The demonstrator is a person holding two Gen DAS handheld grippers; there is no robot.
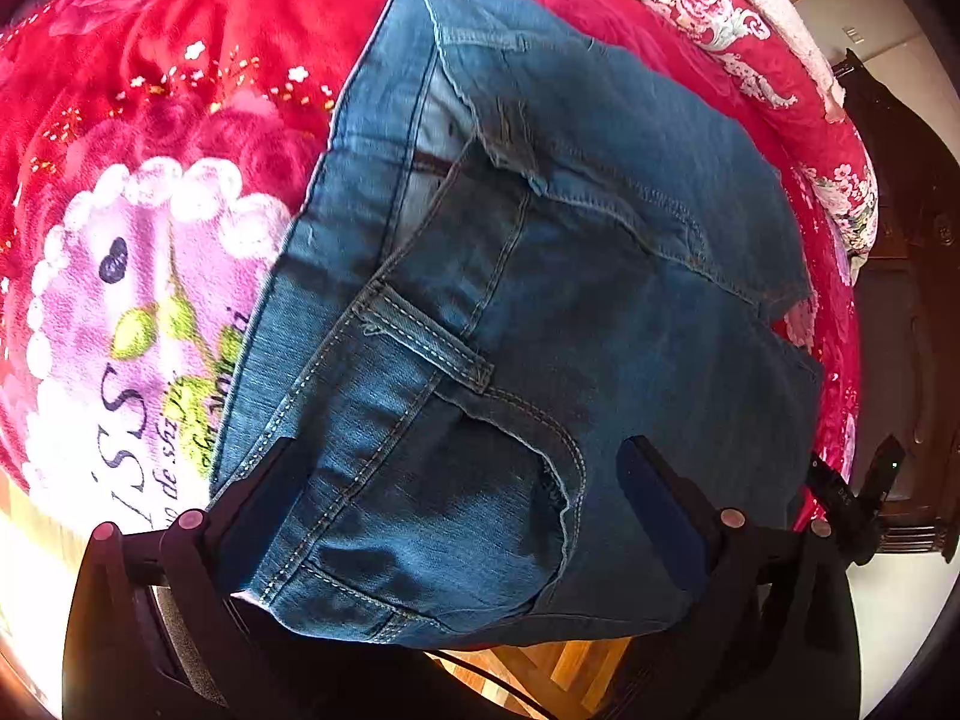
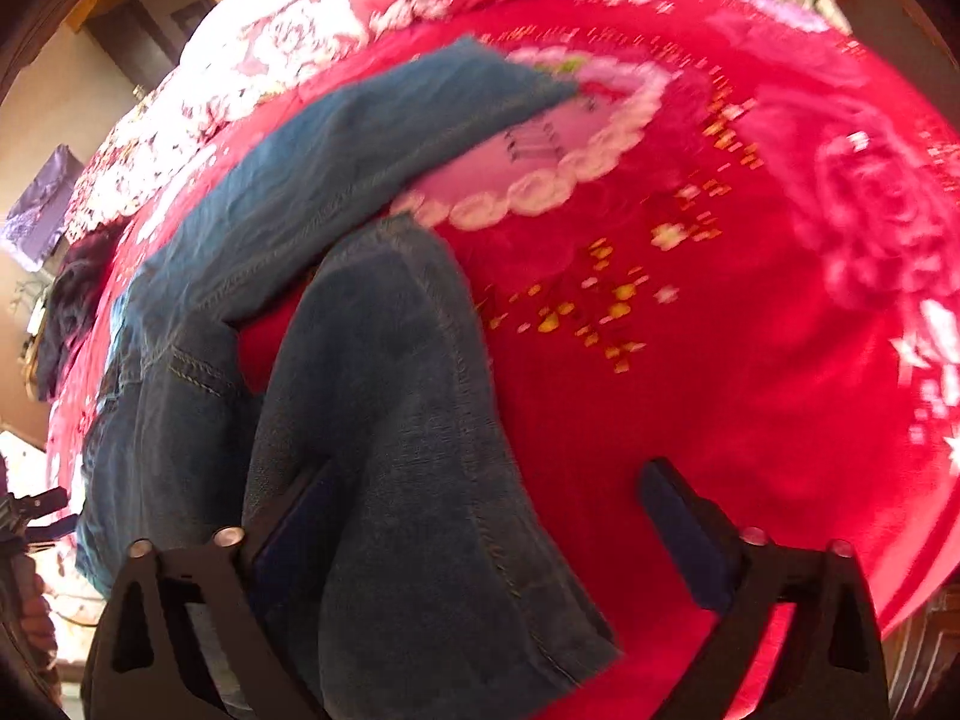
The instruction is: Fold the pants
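Note:
Blue jeans (image 1: 600, 270) lie on a red flowered blanket (image 1: 180, 90), the waistband end with a belt loop and a pocket nearest the left wrist camera. My left gripper (image 1: 468, 480) points down at that end and stands open. The pocket area lies between its fingers (image 1: 660, 492). In the right wrist view a jeans leg (image 2: 390, 390) runs down between the fingers of my right gripper (image 2: 495, 510). That gripper is open: the denim lies against the left pad (image 2: 300, 516), and the right pad (image 2: 678, 516) is apart from it over red blanket (image 2: 720, 360).
Dark wooden furniture (image 1: 900, 300) stands past the bed's edge, above a pale floor. Wood flooring (image 1: 540, 672) shows below the jeans. A dark garment (image 2: 72, 294) and a purple box (image 2: 42, 204) sit at the far left. A hand (image 2: 30, 612) shows at the left edge.

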